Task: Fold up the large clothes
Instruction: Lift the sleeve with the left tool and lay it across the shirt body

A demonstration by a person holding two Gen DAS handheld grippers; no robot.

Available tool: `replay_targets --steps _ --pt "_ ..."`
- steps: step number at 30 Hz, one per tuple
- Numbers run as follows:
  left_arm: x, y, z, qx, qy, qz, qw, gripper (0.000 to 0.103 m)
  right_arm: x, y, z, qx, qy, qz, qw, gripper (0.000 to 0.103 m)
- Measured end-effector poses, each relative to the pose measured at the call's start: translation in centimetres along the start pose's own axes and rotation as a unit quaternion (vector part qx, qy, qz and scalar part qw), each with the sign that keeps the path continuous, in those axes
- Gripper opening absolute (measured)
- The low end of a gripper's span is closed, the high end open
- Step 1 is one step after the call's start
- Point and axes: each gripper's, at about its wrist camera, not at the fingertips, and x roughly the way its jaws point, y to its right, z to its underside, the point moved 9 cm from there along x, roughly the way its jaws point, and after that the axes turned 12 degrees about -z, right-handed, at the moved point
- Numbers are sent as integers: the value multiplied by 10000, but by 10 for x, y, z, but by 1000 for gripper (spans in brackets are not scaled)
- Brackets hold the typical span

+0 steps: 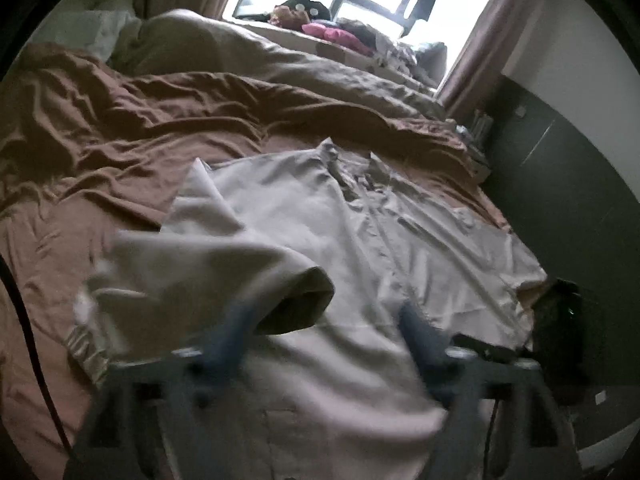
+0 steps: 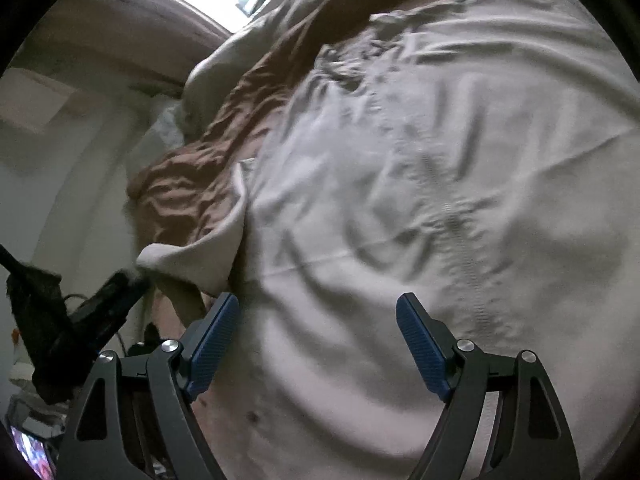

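A large pale grey button shirt lies spread front-up on the brown bed sheet, collar toward the far side. Its left sleeve is lifted and draped toward the shirt body, blurred by motion. My left gripper is blurred, its jaws wide apart over the shirt's lower part, with the sleeve cuff hanging by its left finger. In the right wrist view the shirt fills the frame. My right gripper is open and empty just above the cloth. The other gripper shows at the left beside the sleeve.
A rumpled beige duvet lies across the far side of the bed. Clutter sits on the window sill. A dark cabinet stands to the right of the bed. A black cable hangs at the left.
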Motion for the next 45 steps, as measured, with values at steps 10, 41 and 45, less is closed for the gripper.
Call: replay_targets --steps 10,41,45 --pt "2 -107 27 -962 -61 -1143 9888 92 30 -21 1 -221 -146 -36 9996 80" --pt "-11 -41 -27 -519 232 -1481 9873 20 16 -4 -18 118 259 -219 9994 80" --pt "-25 11 -54 -129 485 -1336 9898 20 -6 7 -30 154 528 -123 9984 80"
